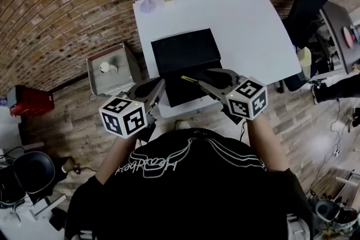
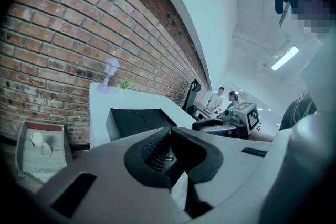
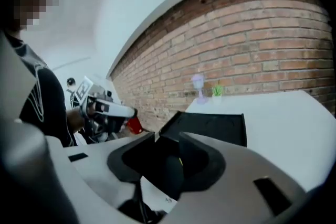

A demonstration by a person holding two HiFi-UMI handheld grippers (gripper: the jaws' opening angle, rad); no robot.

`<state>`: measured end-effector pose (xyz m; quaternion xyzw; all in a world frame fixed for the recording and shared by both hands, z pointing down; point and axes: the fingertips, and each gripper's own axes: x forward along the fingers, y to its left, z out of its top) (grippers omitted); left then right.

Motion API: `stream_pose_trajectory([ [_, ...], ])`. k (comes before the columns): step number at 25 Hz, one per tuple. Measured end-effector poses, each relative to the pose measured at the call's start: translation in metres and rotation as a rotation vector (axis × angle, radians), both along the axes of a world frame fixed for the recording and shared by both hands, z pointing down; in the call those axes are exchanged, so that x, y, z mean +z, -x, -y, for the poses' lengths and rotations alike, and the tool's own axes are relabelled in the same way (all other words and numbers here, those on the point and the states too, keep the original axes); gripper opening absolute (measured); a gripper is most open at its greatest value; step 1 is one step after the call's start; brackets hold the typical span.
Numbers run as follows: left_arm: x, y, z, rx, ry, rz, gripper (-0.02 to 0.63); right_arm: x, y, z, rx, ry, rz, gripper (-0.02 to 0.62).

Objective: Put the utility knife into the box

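The utility knife [image 1: 189, 79] lies in the open black box [image 1: 185, 50], just ahead of the right gripper [image 1: 203, 79], whose jaws stand released; with the left gripper [image 1: 161, 86] clenched empty beside the box, placing looks done, and what remains is lifting clear without nudging the knife.

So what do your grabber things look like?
The left gripper and right gripper are grey with black padded jaws. Each carries a white cube printed with black square markers. The person wears a black T-shirt with a white line drawing.
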<state>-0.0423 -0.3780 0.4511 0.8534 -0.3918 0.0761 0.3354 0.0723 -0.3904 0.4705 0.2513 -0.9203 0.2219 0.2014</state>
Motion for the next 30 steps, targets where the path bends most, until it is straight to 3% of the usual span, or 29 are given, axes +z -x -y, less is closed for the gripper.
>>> stream_pose_trajectory([
  [5,-0.041,-0.004,-0.008,0.064,-0.055,-0.027,0.037,-0.056,-0.002,-0.016,0.115,-0.097,0.172,0.003],
  [15,-0.078,-0.008,-0.04,0.18,-0.143,-0.036,0.037,-0.1,0.005,-0.049,0.208,-0.152,0.325,0.002],
  [30,-0.094,-0.009,-0.072,0.239,-0.193,-0.042,0.037,-0.12,0.015,-0.09,0.221,-0.216,0.311,0.002],
])
